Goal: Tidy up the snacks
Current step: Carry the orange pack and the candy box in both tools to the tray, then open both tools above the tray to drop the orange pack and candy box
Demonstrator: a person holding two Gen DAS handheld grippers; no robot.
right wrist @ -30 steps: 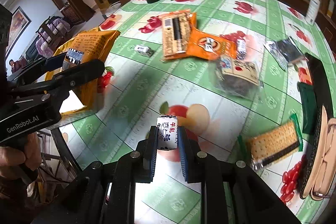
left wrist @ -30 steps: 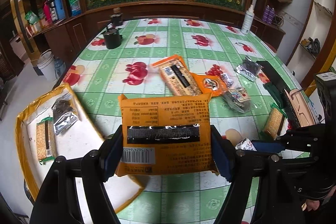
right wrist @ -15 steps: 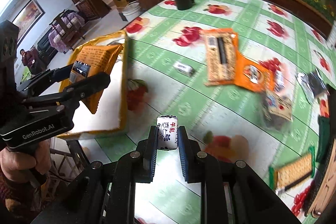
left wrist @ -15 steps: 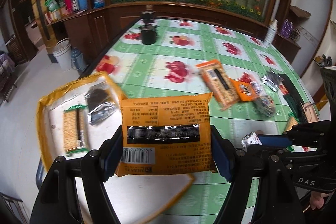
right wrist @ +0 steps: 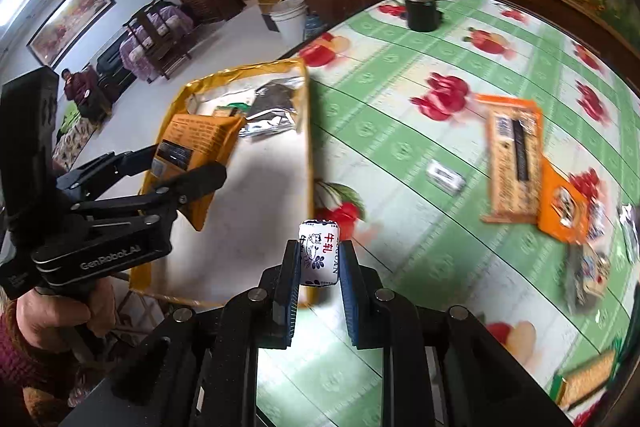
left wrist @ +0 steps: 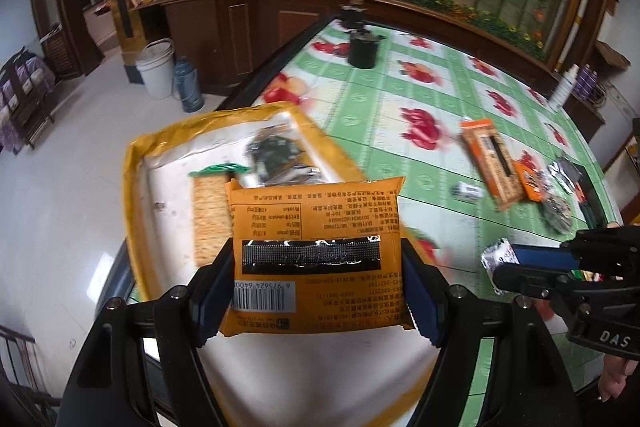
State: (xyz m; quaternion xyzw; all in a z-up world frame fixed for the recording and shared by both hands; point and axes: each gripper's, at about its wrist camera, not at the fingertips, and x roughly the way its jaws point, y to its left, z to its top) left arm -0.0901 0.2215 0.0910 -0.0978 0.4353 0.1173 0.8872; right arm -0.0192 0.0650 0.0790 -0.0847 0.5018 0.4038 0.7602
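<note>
My left gripper (left wrist: 316, 291) is shut on a large orange snack packet (left wrist: 316, 231), held above the yellow-rimmed white tray (left wrist: 138, 195) at the table's left edge. The tray holds a cracker pack (left wrist: 210, 211) and a dark foil pack (left wrist: 276, 157). My right gripper (right wrist: 319, 267) is shut on a small white milk candy (right wrist: 319, 253), just right of the tray's rim (right wrist: 306, 131). The left gripper and orange packet (right wrist: 200, 139) show in the right wrist view, over the tray.
More snacks lie on the green fruit-print tablecloth (left wrist: 400, 99): a long orange cracker pack (right wrist: 516, 163), a small orange packet (right wrist: 562, 209), a small white candy (right wrist: 446, 177), foil packs at right. A black pot (left wrist: 362, 47) stands at the far end. The floor drops off left of the tray.
Both grippers have swung left with their snacks. The orange packet has moved from above the tablecloth to over the tray, and the candy has come near the tray's right rim.
</note>
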